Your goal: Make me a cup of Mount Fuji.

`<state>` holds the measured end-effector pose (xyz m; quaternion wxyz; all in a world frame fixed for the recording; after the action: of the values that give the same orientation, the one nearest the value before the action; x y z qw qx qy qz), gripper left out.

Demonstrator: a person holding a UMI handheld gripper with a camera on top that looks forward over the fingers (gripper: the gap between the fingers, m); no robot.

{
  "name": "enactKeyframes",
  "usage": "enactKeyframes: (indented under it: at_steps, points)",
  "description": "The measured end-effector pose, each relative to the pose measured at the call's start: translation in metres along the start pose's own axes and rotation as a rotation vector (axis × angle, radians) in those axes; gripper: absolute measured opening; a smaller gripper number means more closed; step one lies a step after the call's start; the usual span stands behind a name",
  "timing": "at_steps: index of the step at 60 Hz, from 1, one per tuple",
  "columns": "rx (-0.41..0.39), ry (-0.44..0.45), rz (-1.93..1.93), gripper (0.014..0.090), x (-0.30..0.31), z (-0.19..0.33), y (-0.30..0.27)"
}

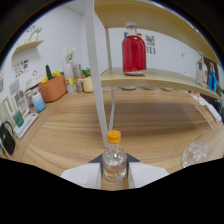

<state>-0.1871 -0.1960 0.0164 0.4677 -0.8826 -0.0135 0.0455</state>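
Observation:
A small clear bottle (114, 159) with an orange cap and a little amber liquid stands upright between my gripper's (114, 175) fingers, which press on its sides, just above the wooden counter (75, 130). To the right of the fingers, an empty clear glass (197, 149) stands on the counter. Beyond, a bottle of red liquid (134, 53) with a white cap stands on the wooden shelf (150, 77).
A white post (97, 95) rises straight ahead of the bottle. At the far left stand an orange pot (52, 88), a yellow cup (88, 84), a light blue cup (38, 103) and small jars. A black object (7, 137) sits by the left edge.

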Motion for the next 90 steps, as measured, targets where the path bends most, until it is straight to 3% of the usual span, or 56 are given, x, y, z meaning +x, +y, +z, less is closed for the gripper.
enactKeyframes:
  at_steps: [17, 23, 26, 31, 45, 58, 64, 73, 90]
  points:
    - [-0.039, -0.014, -0.029, 0.04, -0.005, -0.015, 0.018]
    - [-0.037, -0.031, -0.034, 0.0596, -0.007, -0.022, 0.018]
    - [-0.013, -0.039, -0.04, 0.0773, -0.007, -0.03, 0.01]
    - [0.028, -0.055, -0.044, 0.0859, -0.006, -0.052, -0.009]
    - [0.151, -0.07, -0.063, 0.0865, 0.031, -0.135, -0.063]
    - [0.147, 0.039, -0.02, 0.0864, 0.123, -0.178, -0.049]
    - [0.129, 0.086, -0.004, 0.0857, 0.165, -0.184, -0.042]
    - [0.2, 0.088, 0.014, 0.0853, 0.212, -0.185, -0.086]
    - [0.296, 0.083, -0.013, 0.0846, 0.283, -0.129, -0.174]
